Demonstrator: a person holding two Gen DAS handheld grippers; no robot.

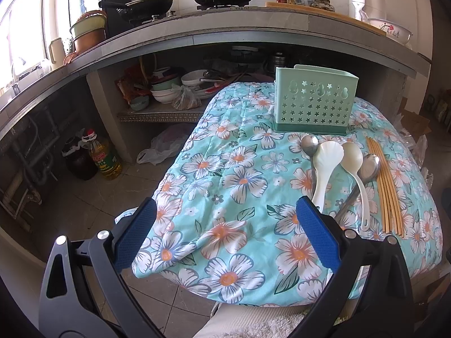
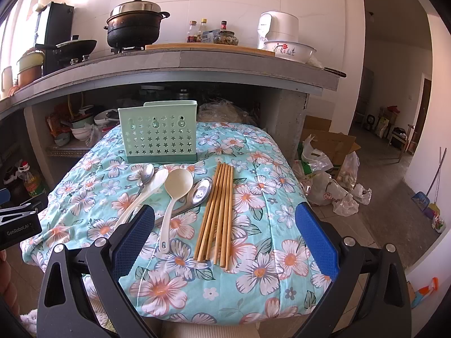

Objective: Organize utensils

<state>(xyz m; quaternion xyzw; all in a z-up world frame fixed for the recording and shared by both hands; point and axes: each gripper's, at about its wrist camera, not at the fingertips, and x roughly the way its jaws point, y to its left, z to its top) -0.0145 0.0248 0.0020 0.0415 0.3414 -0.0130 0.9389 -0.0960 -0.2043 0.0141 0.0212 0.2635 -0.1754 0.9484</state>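
A mint-green utensil holder (image 1: 314,101) (image 2: 157,132) with star-shaped holes stands upright at the far end of a floral-covered table (image 1: 225,186) (image 2: 253,197). In front of it lie two metal spoons (image 1: 369,166) (image 2: 201,190), a white rice paddle (image 1: 324,166) (image 2: 141,194), a cream ladle (image 1: 353,157) (image 2: 176,188) and several wooden chopsticks (image 1: 387,188) (image 2: 217,214). My left gripper (image 1: 225,231) is open over the near left of the cloth, nothing between its blue pads. My right gripper (image 2: 225,233) is open above the near ends of the chopsticks.
Behind the table runs a concrete counter (image 2: 225,64) with a black pot (image 2: 132,28), a wok, bottles and a bowl. Bowls and pans fill the shelf under it. An oil bottle (image 1: 103,155) stands on the floor at left. Plastic bags and a cardboard box (image 2: 329,169) lie at right.
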